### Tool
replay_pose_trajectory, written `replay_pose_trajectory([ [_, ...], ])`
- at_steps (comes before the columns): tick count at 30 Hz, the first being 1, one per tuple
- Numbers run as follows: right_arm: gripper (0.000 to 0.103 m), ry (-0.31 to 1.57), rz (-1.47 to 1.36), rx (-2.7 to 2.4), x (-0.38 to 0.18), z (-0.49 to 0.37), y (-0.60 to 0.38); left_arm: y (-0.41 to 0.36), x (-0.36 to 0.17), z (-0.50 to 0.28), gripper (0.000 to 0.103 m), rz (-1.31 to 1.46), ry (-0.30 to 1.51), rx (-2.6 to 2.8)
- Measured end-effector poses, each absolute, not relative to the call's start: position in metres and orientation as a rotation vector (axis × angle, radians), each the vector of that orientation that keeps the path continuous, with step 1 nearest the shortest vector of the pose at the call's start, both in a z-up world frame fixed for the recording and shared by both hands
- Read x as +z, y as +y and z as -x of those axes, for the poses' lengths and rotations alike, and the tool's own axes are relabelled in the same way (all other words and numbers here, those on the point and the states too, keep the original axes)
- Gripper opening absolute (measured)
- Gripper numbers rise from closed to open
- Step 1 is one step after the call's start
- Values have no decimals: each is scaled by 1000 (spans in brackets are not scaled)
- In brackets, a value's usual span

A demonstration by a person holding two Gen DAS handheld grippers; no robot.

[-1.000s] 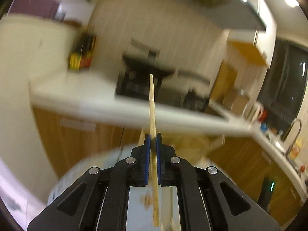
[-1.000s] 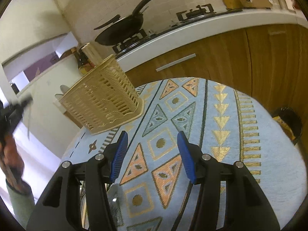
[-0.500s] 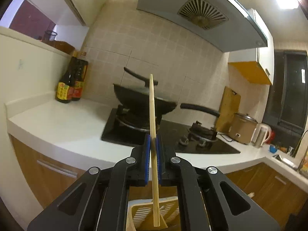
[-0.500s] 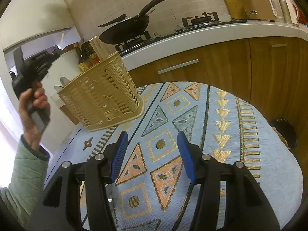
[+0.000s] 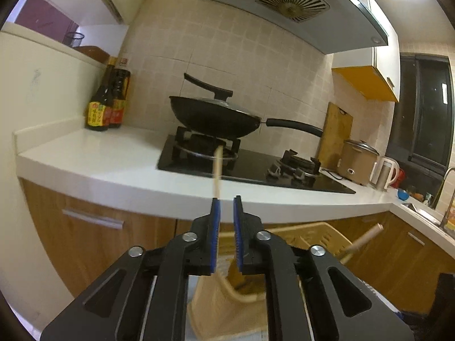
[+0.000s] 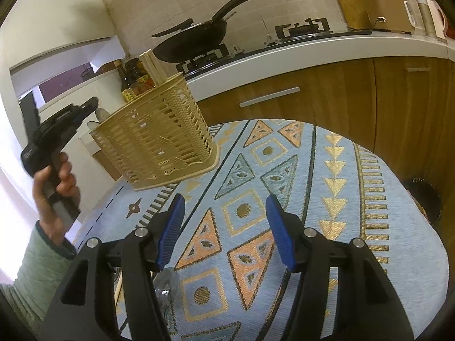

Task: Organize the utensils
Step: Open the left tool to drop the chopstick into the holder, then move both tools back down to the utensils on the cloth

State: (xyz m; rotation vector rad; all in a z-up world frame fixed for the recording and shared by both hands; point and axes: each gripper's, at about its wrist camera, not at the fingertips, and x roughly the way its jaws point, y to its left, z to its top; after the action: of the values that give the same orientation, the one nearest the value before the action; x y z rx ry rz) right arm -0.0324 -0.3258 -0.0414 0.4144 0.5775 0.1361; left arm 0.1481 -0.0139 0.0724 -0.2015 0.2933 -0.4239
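Left gripper (image 5: 225, 207): jaws opening, a narrow gap between the blue pads. A wooden chopstick (image 5: 217, 169), blurred, stands upright at the inner face of the left pad and runs down between the jaws; whether the pad touches it cannot be told, no clamp visible. Directly below and just ahead of this gripper sits the beige slotted utensil basket (image 5: 312, 234), with another wooden stick (image 5: 365, 237) leaning out of it to the gripper's right.

Right gripper (image 6: 224, 224): jaws opening, pads well apart, nothing between them. It hangs over a round table covered by a light-blue cloth (image 6: 335, 170) with triangle and diamond patterns. The basket shows ahead and to its left, with chopsticks poking out the top. Farther left, the person's hand (image 6: 55, 182) in a pale green sleeve grips the other gripper's handle beside the basket. A clear object (image 6: 166, 287) lies under the right gripper's left finger, too hidden to identify.

Beyond the left gripper: white counter (image 5: 93, 156), black wok (image 5: 216, 113) on a gas hob, and two dark sauce bottles (image 5: 106, 99) with yellow and red labels. The label print is too small to read. No other legible writing.
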Motion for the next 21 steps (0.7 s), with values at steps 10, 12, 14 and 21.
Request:
replay_pose_trajectory([
  [10,60,687,-405,137,-45,28,-317,21,67,-82,62,248,388,-422],
  [12,60,750,-376,139,-46,29,-307,22,64,-67,62,248,432,-439],
  [14,60,784,-362,159,-44,36,-299,21,59,-55,62,242,490,-457],
  [21,58,926,-216,187,-33,57,-260,-5,10,-16,59,51,796,-440],
])
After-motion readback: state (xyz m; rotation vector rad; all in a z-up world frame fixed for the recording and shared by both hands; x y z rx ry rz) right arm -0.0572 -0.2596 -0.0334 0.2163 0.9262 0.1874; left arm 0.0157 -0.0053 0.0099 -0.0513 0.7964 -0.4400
